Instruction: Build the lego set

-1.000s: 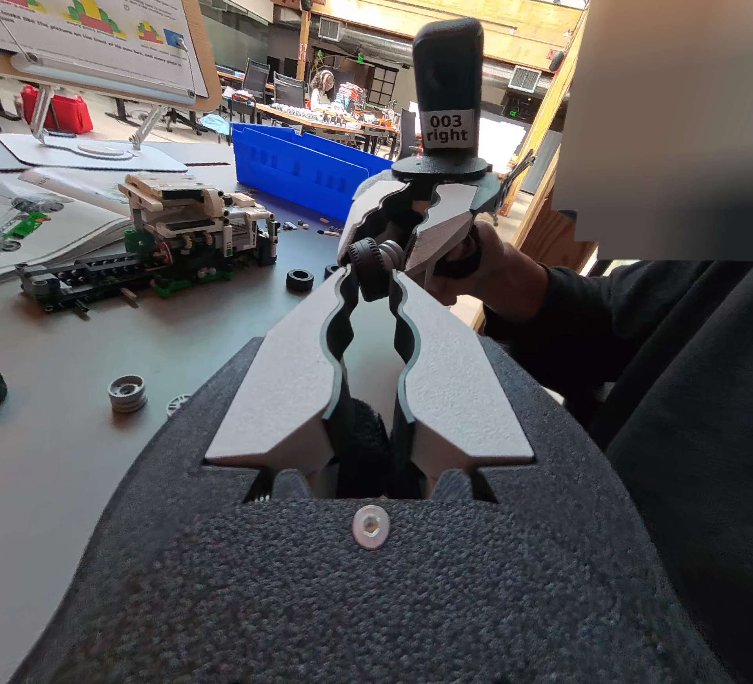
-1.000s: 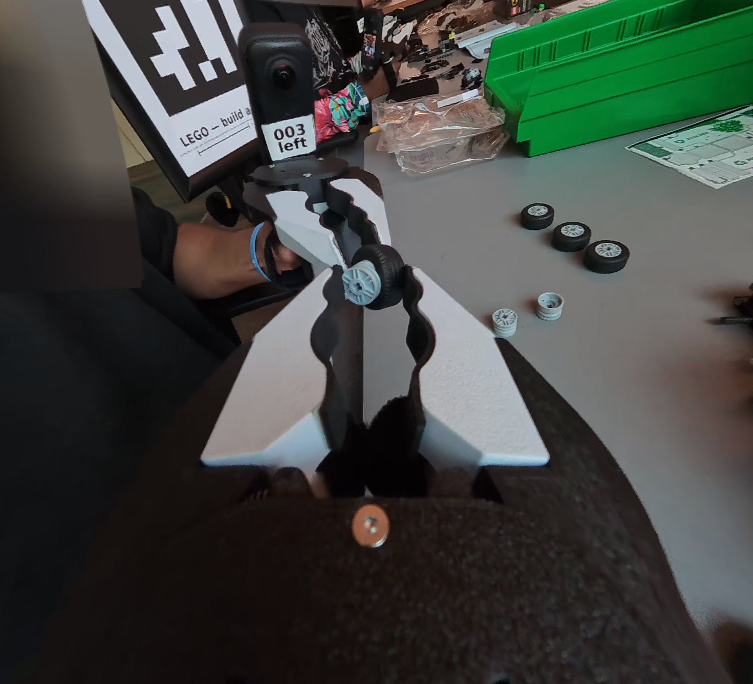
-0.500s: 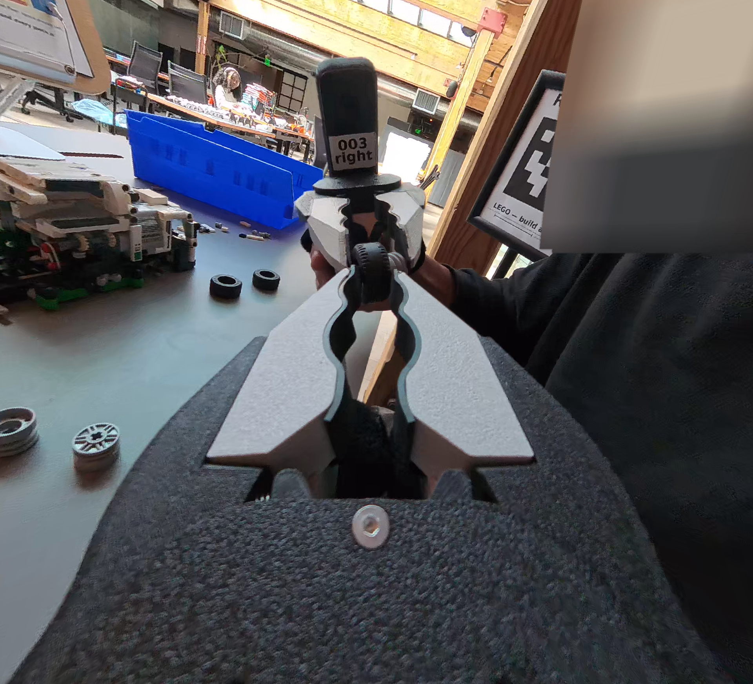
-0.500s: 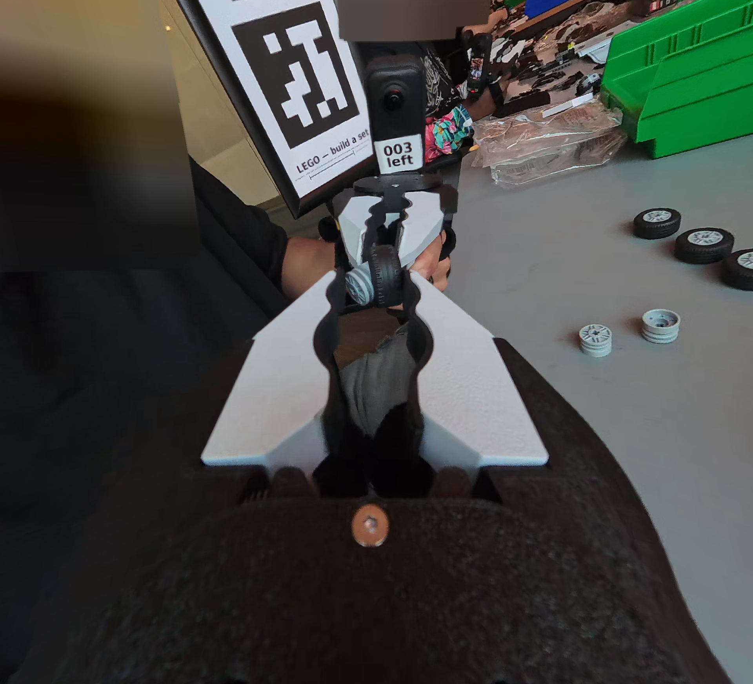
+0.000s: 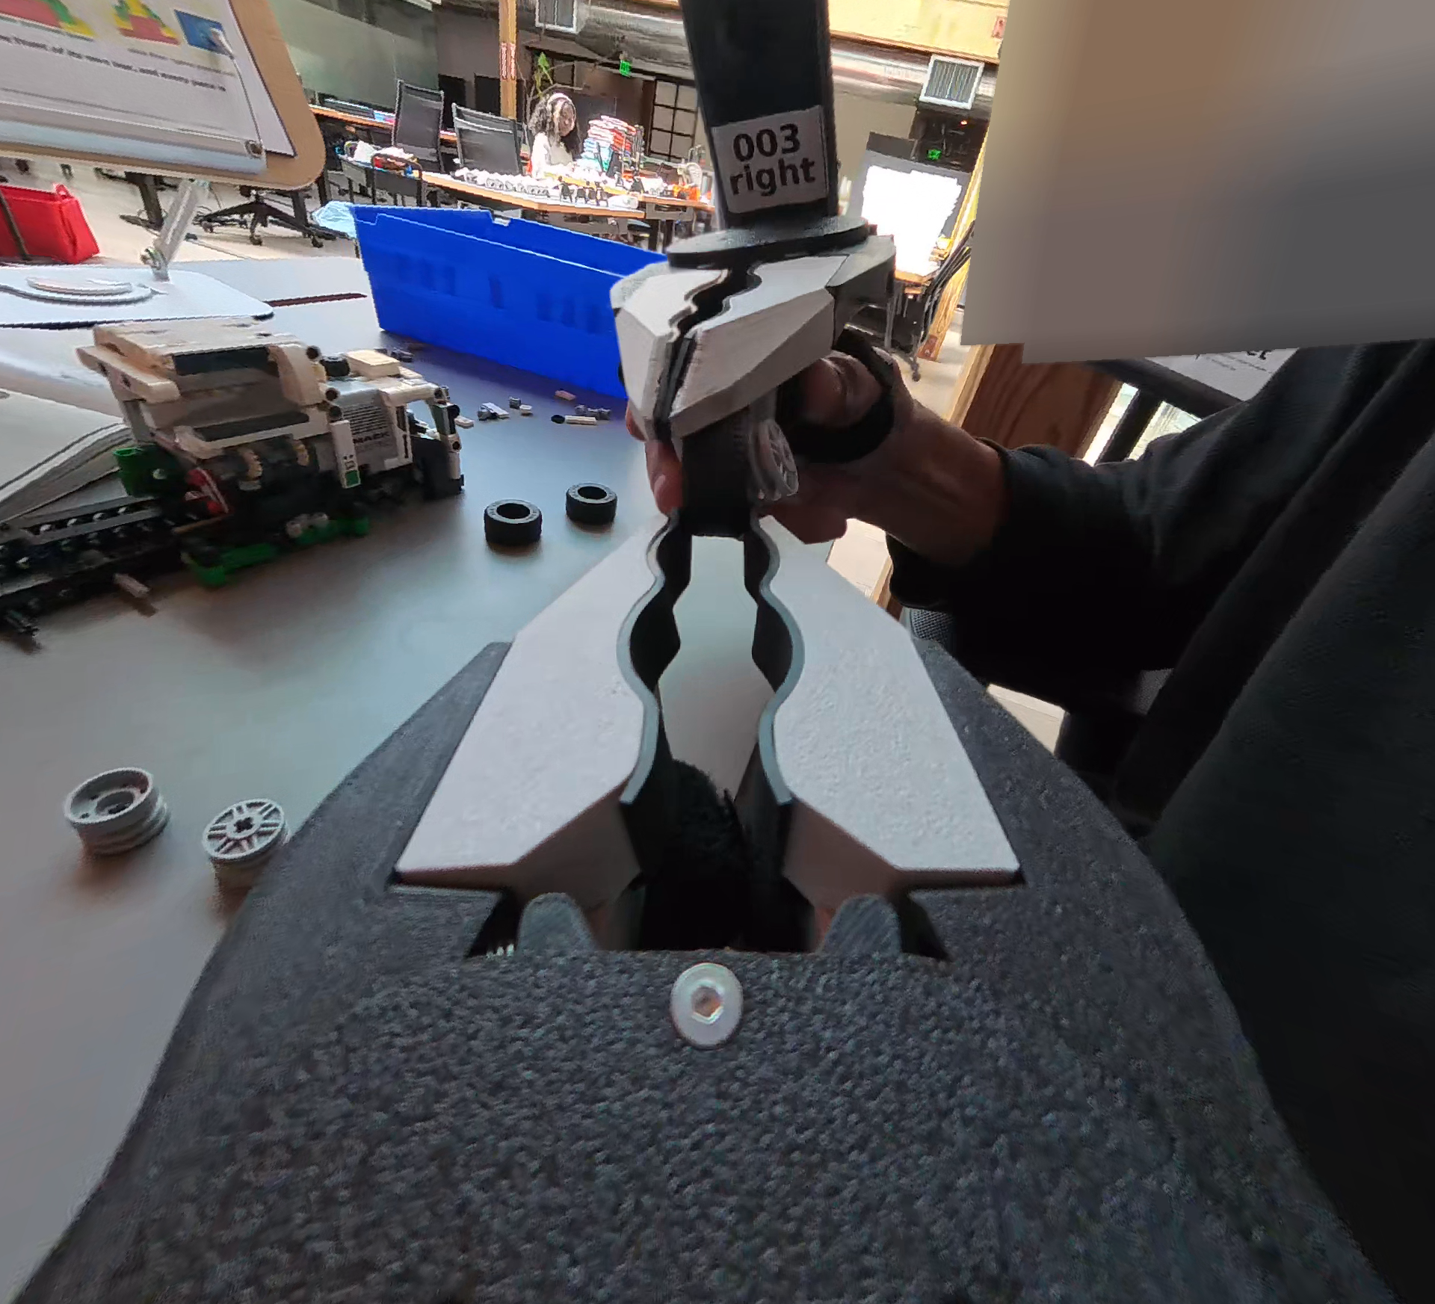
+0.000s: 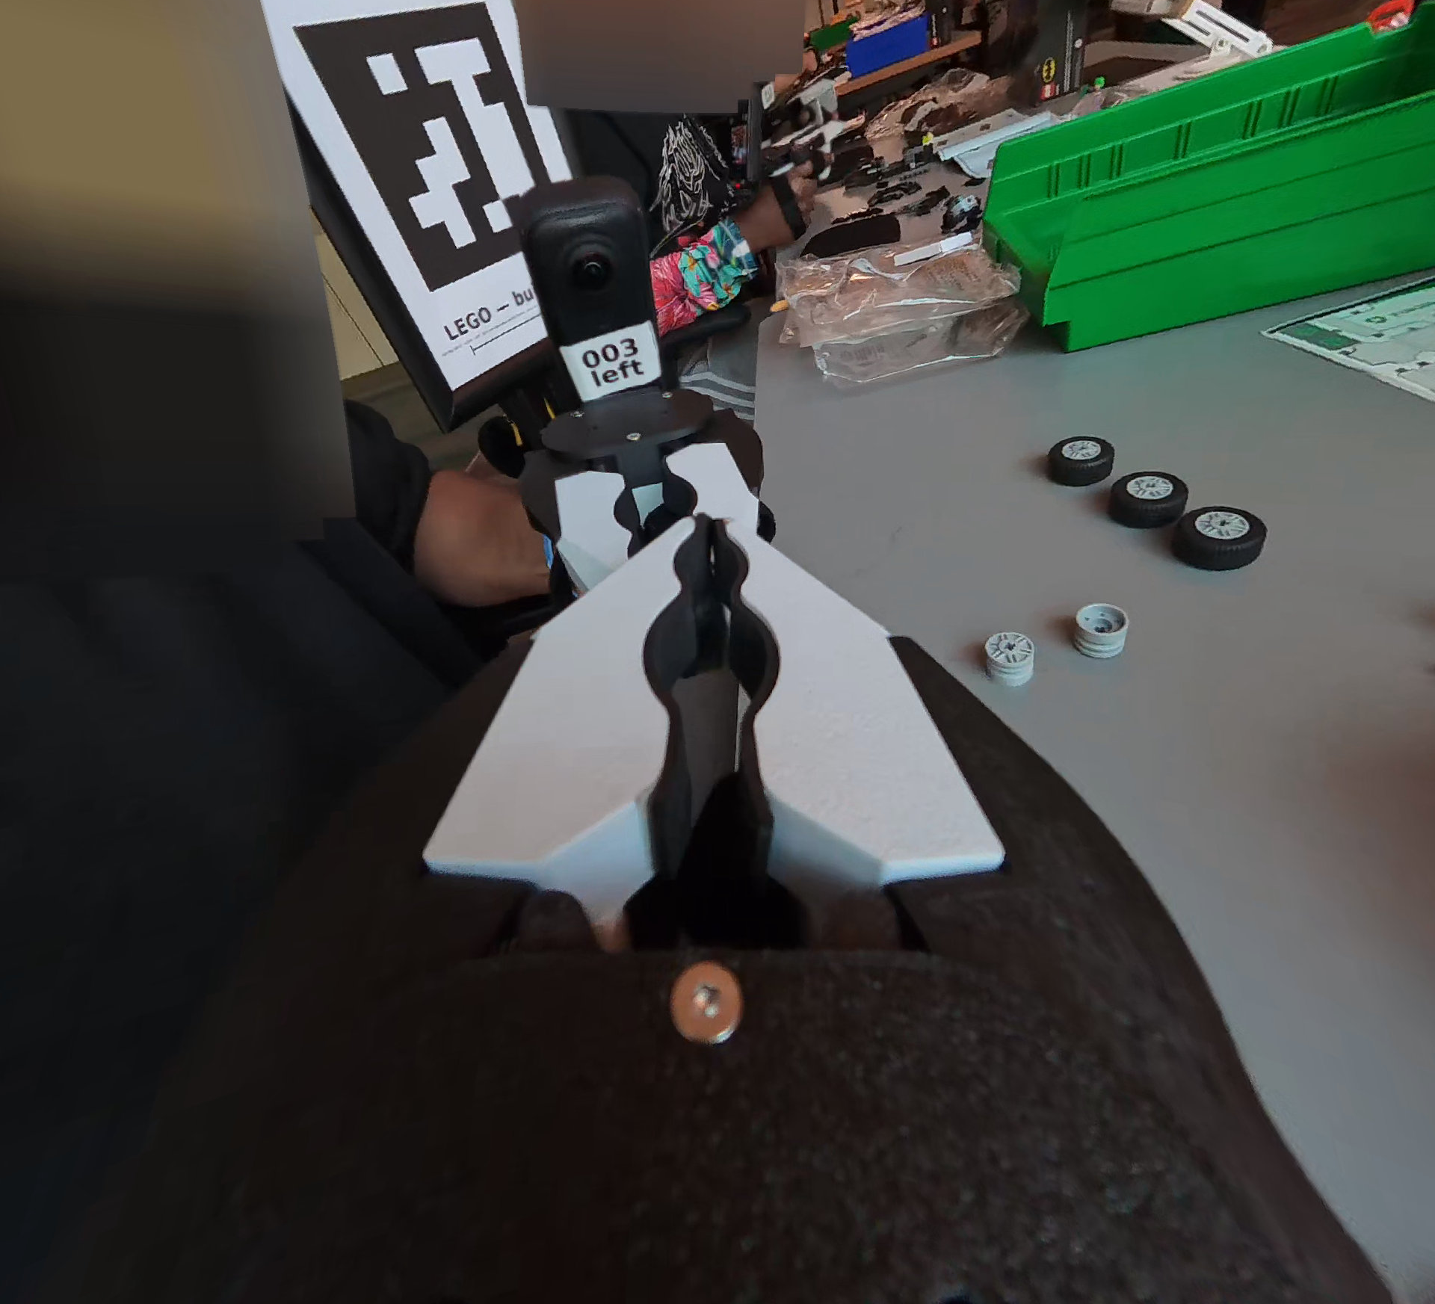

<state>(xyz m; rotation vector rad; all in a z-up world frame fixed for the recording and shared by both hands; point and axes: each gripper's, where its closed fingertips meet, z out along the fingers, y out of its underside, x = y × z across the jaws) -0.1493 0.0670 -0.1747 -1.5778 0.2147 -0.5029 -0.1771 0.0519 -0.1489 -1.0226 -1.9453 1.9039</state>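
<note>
My left gripper point(image 5: 713, 525) is shut on a small wheel point(image 5: 718, 486), a black tyre with a grey rim point(image 5: 774, 461) at its right side, held in the air over the table's near edge. My right gripper point(image 6: 710, 529) is shut with its tips together. In the left wrist view it point(image 5: 672, 374) sits just above the wheel, facing my left gripper. In the right wrist view the left gripper point(image 6: 648, 490) is partly hidden behind my right fingertips, and the wheel is not clearly seen. The partly built lego vehicle point(image 5: 256, 428) stands on the grey table point(image 5: 310, 646).
Two bare tyres point(image 5: 512, 521) and two grey rims point(image 5: 116, 809) lie on the table. Three finished wheels point(image 6: 1148, 500) lie in a row. A blue bin point(image 5: 505, 304), a green bin point(image 6: 1242, 195), plastic bags point(image 6: 893, 312) and an instruction stand point(image 5: 116, 24) are around. A person's arm point(image 5: 1048, 529) is on the right. My left and right fingertips are right by each other. The partly built lego vehicle point(image 5: 256, 428) is about 20 centimeters from my left fingertips.
The right gripper, closed around the wheel with the left one before, has come off it and closed fully. The left gripper still holds the wheel and has turned back toward the table.
</note>
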